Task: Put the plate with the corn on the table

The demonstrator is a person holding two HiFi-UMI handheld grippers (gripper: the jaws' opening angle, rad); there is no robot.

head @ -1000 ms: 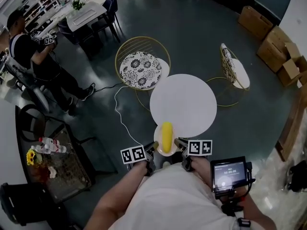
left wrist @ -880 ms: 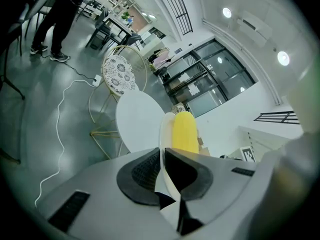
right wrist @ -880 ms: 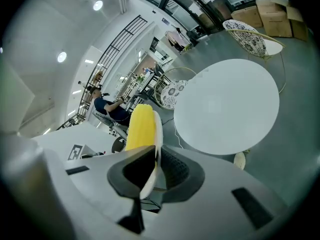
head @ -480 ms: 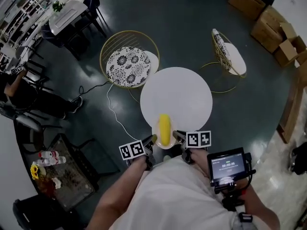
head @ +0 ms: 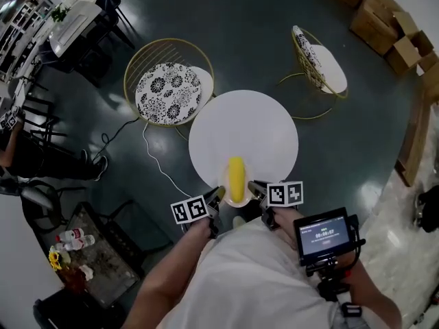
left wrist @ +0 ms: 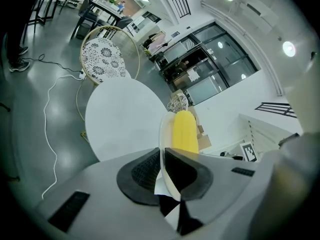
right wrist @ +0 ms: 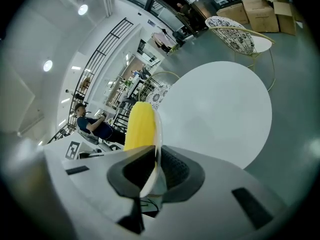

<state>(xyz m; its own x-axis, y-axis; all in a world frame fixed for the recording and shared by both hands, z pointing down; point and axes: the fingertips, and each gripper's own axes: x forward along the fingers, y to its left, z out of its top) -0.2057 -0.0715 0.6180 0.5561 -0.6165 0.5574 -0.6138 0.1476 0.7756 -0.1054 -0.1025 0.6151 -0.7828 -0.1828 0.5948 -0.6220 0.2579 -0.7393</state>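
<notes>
A yellow corn cob (head: 236,177) lies on a small white plate (head: 227,199), held in the air over the near edge of the round white table (head: 244,137). My left gripper (head: 218,199) is shut on the plate's left rim and my right gripper (head: 254,190) on its right rim. In the left gripper view the plate's rim (left wrist: 162,134) stands edge-on between the pads, the corn (left wrist: 184,131) beyond. The right gripper view shows the same: rim (right wrist: 157,139) clamped, corn (right wrist: 140,126) to the left, table (right wrist: 220,111) ahead.
Two gold wire chairs with patterned cushions stand by the table, one at far left (head: 168,81), one at far right (head: 319,64). A white cable (head: 152,156) runs across the dark floor. Cardboard boxes (head: 391,19) sit top right. A glass side table (head: 89,252) stands lower left.
The plate with the corn has moved forward, from short of the table's edge to over its near edge, both grippers still clamped on it. The view has shifted with my step forward.
</notes>
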